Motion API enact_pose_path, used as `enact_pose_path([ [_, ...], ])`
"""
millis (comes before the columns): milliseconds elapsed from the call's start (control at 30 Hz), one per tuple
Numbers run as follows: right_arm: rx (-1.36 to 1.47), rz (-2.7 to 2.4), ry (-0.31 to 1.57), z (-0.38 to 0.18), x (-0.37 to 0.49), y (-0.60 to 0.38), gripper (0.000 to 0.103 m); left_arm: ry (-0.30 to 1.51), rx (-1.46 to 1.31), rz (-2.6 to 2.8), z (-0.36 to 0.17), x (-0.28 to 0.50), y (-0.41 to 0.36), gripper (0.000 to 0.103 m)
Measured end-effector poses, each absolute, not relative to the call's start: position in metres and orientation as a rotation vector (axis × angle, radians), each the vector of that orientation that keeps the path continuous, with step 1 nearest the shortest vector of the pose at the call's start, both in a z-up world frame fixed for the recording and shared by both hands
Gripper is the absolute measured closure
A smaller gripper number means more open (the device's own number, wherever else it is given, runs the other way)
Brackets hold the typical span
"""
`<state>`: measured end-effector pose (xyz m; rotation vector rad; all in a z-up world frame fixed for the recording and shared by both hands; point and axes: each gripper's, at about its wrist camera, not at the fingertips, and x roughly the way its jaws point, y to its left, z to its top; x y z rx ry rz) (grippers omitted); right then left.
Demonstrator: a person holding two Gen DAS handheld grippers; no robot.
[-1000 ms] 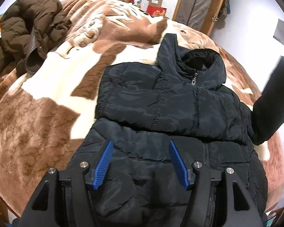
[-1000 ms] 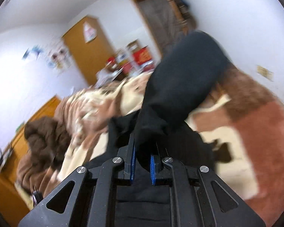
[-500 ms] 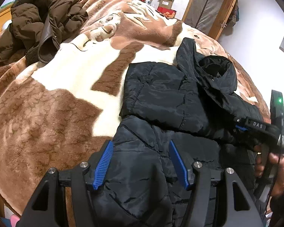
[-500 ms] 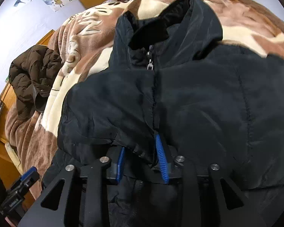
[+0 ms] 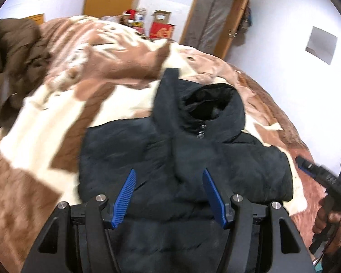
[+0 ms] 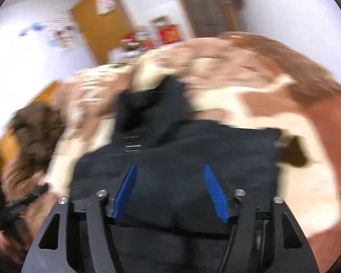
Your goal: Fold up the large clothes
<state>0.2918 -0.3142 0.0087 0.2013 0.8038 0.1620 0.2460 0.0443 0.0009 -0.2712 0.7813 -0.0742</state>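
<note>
The black puffer jacket [image 5: 184, 159] lies on the bed, on a brown-and-cream blanket [image 5: 56, 122], with its collar away from the person and its hem toward them, so its long axis runs straight ahead of both tools. The sleeves appear already folded in across the chest, leaving a compact block. The left hand-held gripper [image 5: 168, 195] hovers over the near part of the jacket with its blue pads spread and nothing between them. The right hand-held gripper [image 6: 170, 193] is likewise above the near part, its jaws opening, the cloth below rather than pinched (this view is badly blurred). Both sit about equally close to the hem, which lies beneath and behind the fingertips. A lengthwise fold would likely need both to catch the hem and carry it toward the collar. A brown coat [image 5: 9, 52] sits well apart at far left.
</note>
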Motion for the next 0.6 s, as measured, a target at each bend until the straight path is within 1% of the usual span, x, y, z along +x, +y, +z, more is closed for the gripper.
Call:
enact_pose_path([
  [33, 0.193, 0.126, 0.825, 0.001, 0.298, -0.324, 0.064, 0.79, -0.261, -0.085, -0.003, 0.257, 0.036, 0.04],
  [100, 0.189, 0.102, 0.864, -0.016, 0.308, -0.333, 0.068, 0.813, -0.226, -0.101, -0.016, 0.279, 0.018, 0.042],
  [133, 0.176, 0.097, 0.897, -0.028, 0.315, -0.333, 0.068, 0.827, -0.207, -0.102, -0.025, 0.288, 0.01, 0.05],
  [167, 0.156, 0.096, 0.93, -0.04, 0.32, -0.329, 0.068, 0.856, -0.188, -0.096, -0.037, 0.298, 0.004, 0.056],
  [233, 0.115, 0.104, 0.971, -0.06, 0.324, -0.325, 0.068, 0.926, -0.166, -0.074, -0.063, 0.311, -0.001, 0.062],
  [300, 0.123, 0.122, 0.991, -0.075, 0.327, -0.319, 0.068, 0.969, -0.165, -0.063, -0.087, 0.316, 0.001, 0.062],
  [400, 0.12, 0.132, 1.0, -0.082, 0.332, -0.313, 0.068, 0.945, -0.124, -0.062, -0.101, 0.313, -0.001, 0.061],
  [500, 0.116, 0.145, 1.012, -0.075, 0.331, -0.319, 0.068, 0.956, -0.1, -0.058, -0.099, 0.312, -0.004, 0.062],
  [600, 0.144, 0.118, 0.914, -0.044, 0.323, -0.335, 0.068, 0.96, -0.151, -0.073, -0.079, 0.307, 0.003, 0.062],
])
